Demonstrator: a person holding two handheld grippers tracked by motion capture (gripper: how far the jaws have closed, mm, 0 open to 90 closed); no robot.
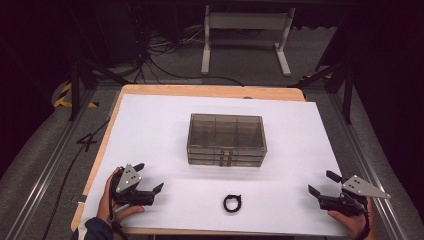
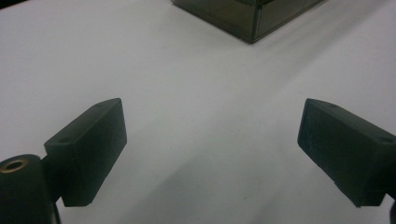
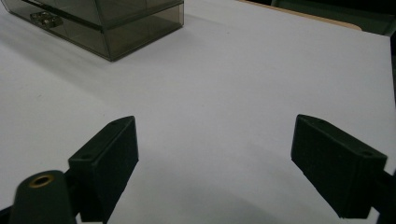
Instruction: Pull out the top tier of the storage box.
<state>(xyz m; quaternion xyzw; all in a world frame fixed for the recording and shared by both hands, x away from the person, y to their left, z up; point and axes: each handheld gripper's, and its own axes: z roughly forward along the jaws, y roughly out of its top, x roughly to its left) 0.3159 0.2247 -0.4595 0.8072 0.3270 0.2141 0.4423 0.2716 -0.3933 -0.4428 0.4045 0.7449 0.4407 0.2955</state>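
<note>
Both grippers rest low at the near edge of the desk (image 1: 150,105), one at each corner, and neither holds anything. The left gripper (image 1: 149,177) has its jaws spread wide with only bare white sheet between them, and the right gripper (image 1: 320,183) stands the same way, wide apart and empty. A small black ring (image 1: 232,203) lies flat on the sheet roughly midway between the two grippers, well apart from each, a little nearer the person's edge than the jaws themselves. Ahead of both grippers, toward the middle of the desk, sits a smoky transparent box (image 1: 226,139) with its lid down; dividers show through the top, and two small latches face the person on its front wall. In the left gripper view a corner of the box (image 2: 252,21) rises ahead and to the right of the jaws, while in the right gripper view the box (image 3: 107,28) lies ahead and to the left, latches turned that way. The parted, idle stance suggests a starting pose: hands kept wide so the ring and the box front stay unobstructed. With the lid shut and the ring outside, the likely work is opening the box and placing the ring in a compartment, none of it begun.
</note>
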